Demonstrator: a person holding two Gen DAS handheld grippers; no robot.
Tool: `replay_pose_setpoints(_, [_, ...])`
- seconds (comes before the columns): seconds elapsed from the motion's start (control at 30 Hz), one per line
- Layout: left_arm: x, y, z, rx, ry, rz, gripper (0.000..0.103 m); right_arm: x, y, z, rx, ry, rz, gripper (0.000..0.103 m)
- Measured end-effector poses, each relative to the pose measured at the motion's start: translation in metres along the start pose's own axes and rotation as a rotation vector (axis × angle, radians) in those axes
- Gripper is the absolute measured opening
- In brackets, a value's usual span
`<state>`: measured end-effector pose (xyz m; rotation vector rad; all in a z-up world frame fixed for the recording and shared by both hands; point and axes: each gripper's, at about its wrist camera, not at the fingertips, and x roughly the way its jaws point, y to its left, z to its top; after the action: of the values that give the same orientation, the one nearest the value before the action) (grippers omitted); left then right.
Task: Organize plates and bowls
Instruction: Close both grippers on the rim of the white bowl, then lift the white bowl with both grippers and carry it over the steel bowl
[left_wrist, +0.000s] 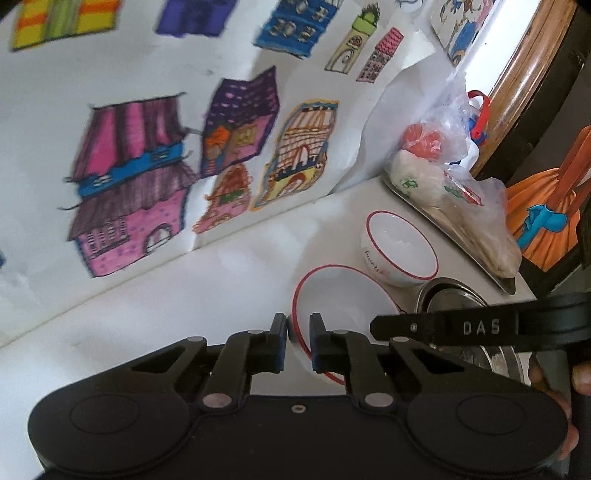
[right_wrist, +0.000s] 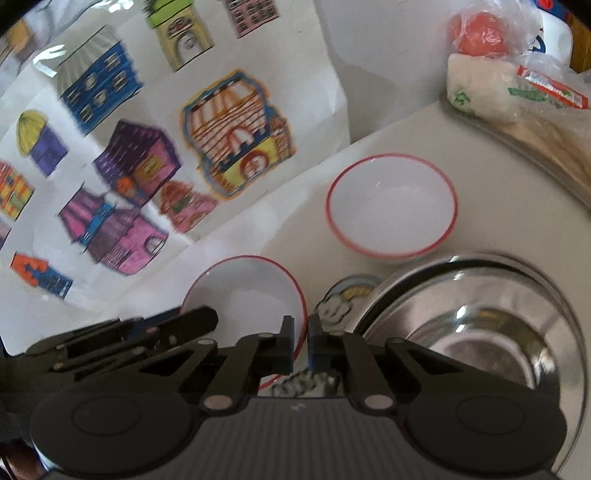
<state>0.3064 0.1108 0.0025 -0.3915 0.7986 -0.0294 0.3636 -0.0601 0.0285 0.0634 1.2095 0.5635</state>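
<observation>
Left gripper (left_wrist: 299, 341): nearest the lens; jaws drawn in on the near-left rim of the near white bowl with a thin red rim (left_wrist: 341, 295), one pad outside the wall, one inside; judged a pinch.
Right gripper (right_wrist: 301, 343): jaws narrowed on the right rim of the same bowl (right_wrist: 245, 291), rim edge seen between the pads; judged a pinch.
Bearing: the held bowl lay directly ahead of both grippers, gripped at opposite sides; being round, it had no long axis.
Second white red-rimmed bowl (right_wrist: 391, 205): upright on the white tabletop (right_wrist: 280, 229), beyond the held bowl and to its right, just beside it but apart; the likely stacking target. The right gripper was judged the nearer.
Stainless steel bowl (right_wrist: 476, 321): right of the right gripper, close to the held bowl; contact could not be determined.
Metal tray (left_wrist: 461, 243): further right, carrying clear plastic food bags (left_wrist: 439, 158).
Paper sheet with coloured house drawings (left_wrist: 147, 155): back left.
Count: white bowls, two; steel bowls, one confirmed; trays, one; plates, none identified.
</observation>
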Motion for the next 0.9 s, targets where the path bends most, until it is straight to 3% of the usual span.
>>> replay_pose_setpoints(0.37, [-0.038,0.007,-0.027,-0.018,-0.002,-0.004,0.009,-0.028,0.014,-0.039,0.016,-0.016,0.02,0.008])
replay_pose_setpoints(0.63, [-0.074,-0.017,-0.039,0.024,-0.041,-0.045,0.009,-0.081,0.02,-0.061,0.022,-0.082,0.016,0.008])
replay_pose_setpoints(0.9, [-0.112,-0.052,-0.06,0.092,-0.054,-0.115,0.009,-0.14,0.032,-0.105,0.032,-0.134,-0.022,0.009])
